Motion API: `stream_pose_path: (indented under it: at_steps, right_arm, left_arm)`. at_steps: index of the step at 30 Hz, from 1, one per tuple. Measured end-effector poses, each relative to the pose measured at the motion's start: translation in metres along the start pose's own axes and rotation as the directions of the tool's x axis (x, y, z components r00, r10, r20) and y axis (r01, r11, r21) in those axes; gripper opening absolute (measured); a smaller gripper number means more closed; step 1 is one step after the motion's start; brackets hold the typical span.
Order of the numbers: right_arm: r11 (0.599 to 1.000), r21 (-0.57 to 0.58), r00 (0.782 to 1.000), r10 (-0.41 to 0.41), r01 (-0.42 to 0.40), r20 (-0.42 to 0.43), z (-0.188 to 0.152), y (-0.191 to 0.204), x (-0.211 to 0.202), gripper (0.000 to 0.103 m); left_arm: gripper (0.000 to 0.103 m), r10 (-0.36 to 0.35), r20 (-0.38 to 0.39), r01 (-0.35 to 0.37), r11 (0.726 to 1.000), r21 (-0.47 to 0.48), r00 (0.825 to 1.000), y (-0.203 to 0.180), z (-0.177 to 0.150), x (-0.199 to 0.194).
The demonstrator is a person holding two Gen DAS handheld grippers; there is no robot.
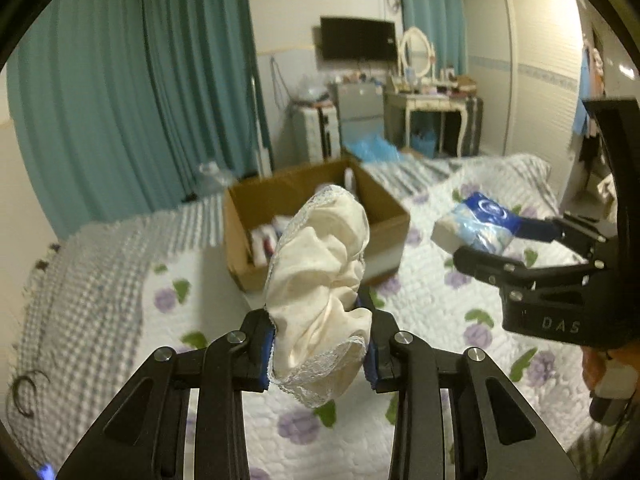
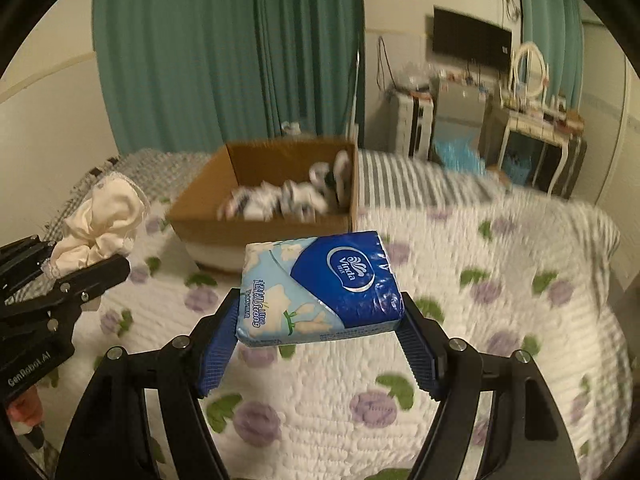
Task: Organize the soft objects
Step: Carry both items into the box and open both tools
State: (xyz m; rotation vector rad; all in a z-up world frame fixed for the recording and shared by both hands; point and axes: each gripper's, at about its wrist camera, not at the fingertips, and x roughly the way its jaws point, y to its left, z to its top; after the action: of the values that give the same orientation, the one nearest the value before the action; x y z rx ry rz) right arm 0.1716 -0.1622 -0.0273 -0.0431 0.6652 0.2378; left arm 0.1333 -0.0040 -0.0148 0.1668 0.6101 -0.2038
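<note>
The left gripper [image 1: 320, 354] pinches a bunched cloth [image 1: 320, 280] and the right gripper [image 2: 320, 320] clamps a tissue pack [image 2: 320, 290]; either could slip short of the box [image 2: 264, 224].

Support: a bed covered by a white quilted bedspread [image 2: 460, 320] printed with purple flowers and green leaves.
Far edge: a grey-and-white checked blanket [image 1: 80, 280].
On it: an open brown cardboard box [image 2: 264, 224] holding what may be small packets, blurred.

The left gripper [image 1: 320, 344] is raised, its blue-padded fingers clamped on what they hold; the right gripper [image 2: 320, 320] hangs level beside it, fingers spread wider, pressing inward on both sides.
</note>
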Motion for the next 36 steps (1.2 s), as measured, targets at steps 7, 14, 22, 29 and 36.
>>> stream_pose_path:
  at_steps: [7,14,22,29,36]
  right_arm:
    - [0.998,-0.064,0.997,0.021,-0.016,0.078,0.058,0.013,-0.008,0.074]
    - [0.996,-0.088,0.996,0.023,-0.016,0.090,0.104,0.014,0.041,0.074]
    - [0.996,-0.080,0.999,0.027,-0.025,0.021,0.125,0.006,0.137,0.074]
    - [0.999,-0.046,1.000,0.024,-0.024,-0.016,0.141,-0.011,0.198,0.074]
    - [0.999,-0.031,0.999,0.036,-0.035,0.036,0.142,-0.013,0.207,0.094]
  left_arm:
    - [0.033,0.029,0.083,-0.030,1.000,0.008,0.996,0.013,0.028,-0.008]
    - [0.033,0.043,0.074,-0.044,0.999,0.010,0.996,0.031,0.057,0.048]
    - [0.033,0.071,-0.040,-0.072,0.997,-0.035,0.997,0.057,0.079,0.159]
    - [0.053,0.076,-0.057,-0.077,0.997,-0.024,0.995,0.065,0.083,0.206]
    - [0.074,0.135,-0.047,-0.137,0.990,-0.041,0.990,0.062,0.078,0.208]
